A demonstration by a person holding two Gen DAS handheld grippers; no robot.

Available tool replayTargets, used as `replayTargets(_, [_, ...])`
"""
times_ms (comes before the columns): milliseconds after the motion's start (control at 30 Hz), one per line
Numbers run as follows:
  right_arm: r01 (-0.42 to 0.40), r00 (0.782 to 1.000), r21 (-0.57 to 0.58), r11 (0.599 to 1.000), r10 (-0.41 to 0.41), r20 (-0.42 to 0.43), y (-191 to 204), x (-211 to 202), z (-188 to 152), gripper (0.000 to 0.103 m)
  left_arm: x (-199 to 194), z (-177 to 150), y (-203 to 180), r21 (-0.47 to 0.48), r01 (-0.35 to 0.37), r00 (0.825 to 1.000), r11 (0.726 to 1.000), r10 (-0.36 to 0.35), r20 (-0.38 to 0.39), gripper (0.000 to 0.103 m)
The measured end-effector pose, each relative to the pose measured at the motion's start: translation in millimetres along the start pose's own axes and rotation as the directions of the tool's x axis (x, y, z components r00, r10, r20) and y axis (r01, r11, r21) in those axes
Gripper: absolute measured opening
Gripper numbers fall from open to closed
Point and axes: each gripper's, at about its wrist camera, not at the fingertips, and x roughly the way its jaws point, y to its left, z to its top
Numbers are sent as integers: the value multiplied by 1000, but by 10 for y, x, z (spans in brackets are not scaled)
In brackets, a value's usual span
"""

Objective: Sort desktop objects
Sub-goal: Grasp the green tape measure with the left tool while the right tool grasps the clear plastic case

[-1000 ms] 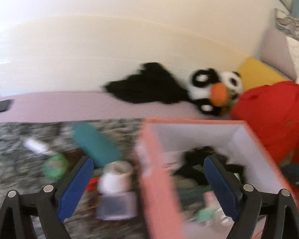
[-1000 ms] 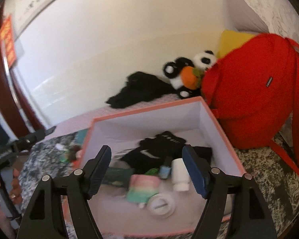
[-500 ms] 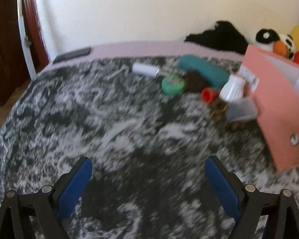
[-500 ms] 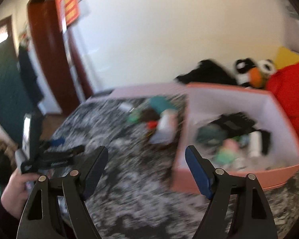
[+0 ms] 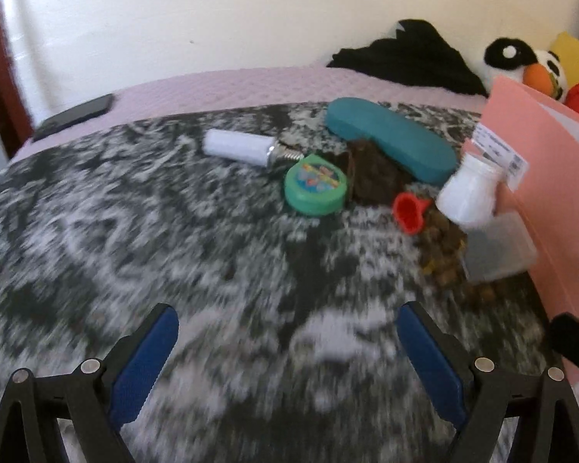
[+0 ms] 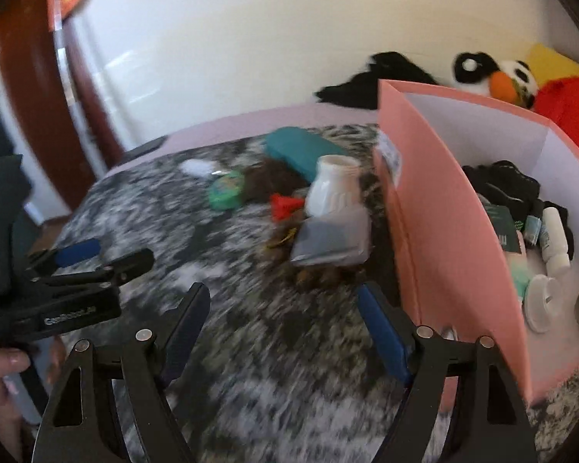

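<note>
pink box 1 | white bottle 1 | loose items ~7, blurred

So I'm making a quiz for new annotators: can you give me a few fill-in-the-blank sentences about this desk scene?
1. The white bottle stands beside the ____ box.
2. The round green tin lies next to a small ____ funnel-shaped cap.
3. The left gripper holds ____.
4. The long case behind the tin is ____ in colour.

Missing words: pink; red; nothing; teal
</note>
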Motion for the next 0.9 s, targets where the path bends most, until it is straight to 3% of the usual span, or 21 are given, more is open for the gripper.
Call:
replayTargets(167, [39, 999, 42, 998, -37, -32, -83, 401, 146, 77, 523, 282, 4, 6, 50, 998, 999, -49, -36, 95])
replayTargets(367, [45, 997, 71, 996, -41, -68, -203, 726, 233, 70, 1096, 520, -104, 61, 36, 996, 998, -31, -87, 95])
replayTargets(567, [30, 997, 93, 995, -23, -74, -286, 945, 294, 69, 1323, 660, -171, 78, 40, 998, 996, -37, -49, 95])
replayTargets(600, [34, 997, 91, 995, -27, -69, -287, 962, 303, 68, 1336, 680, -171, 73, 49, 998, 996, -46, -42, 89])
replayTargets(700, [57, 997, 72, 996, -53, -55, -309, 994, 334, 47, 1269, 637, -123, 45, 59, 998, 997, -58, -27, 65])
replayTargets(833, [9, 999, 69, 998, -7, -41, -283, 946, 343, 25, 1139, 543, -42, 2, 68, 998, 998, -68, -9, 65])
replayTargets(900, [0, 1000, 70, 998, 2, -29, -279, 895, 337, 25, 1014, 440, 28, -27, 74, 997, 997, -74, -2, 65])
